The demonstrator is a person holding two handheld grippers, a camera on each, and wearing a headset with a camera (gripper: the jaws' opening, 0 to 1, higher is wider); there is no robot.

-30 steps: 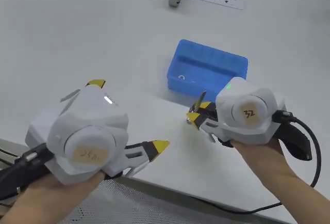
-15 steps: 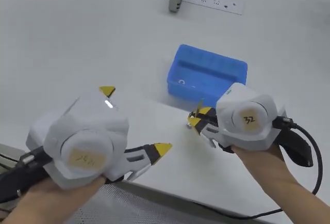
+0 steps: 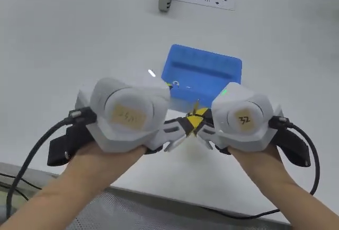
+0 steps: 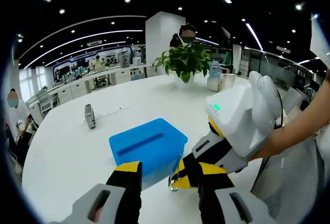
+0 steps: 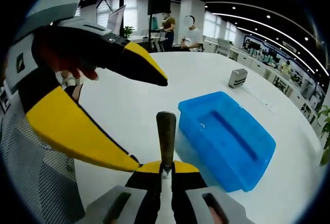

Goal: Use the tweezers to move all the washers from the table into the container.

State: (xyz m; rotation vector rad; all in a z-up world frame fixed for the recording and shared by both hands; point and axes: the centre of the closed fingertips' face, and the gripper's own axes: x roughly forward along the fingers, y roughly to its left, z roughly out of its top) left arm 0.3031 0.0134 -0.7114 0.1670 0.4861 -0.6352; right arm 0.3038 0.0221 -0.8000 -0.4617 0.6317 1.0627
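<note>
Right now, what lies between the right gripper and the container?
The tweezers the right gripper grips, then bare table up to the container, in the right gripper view.

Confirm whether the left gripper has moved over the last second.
Yes. The left gripper has swung right, toward the blue container, closing the gap; its jaw tips now sit by the right gripper just in front of the container.
</note>
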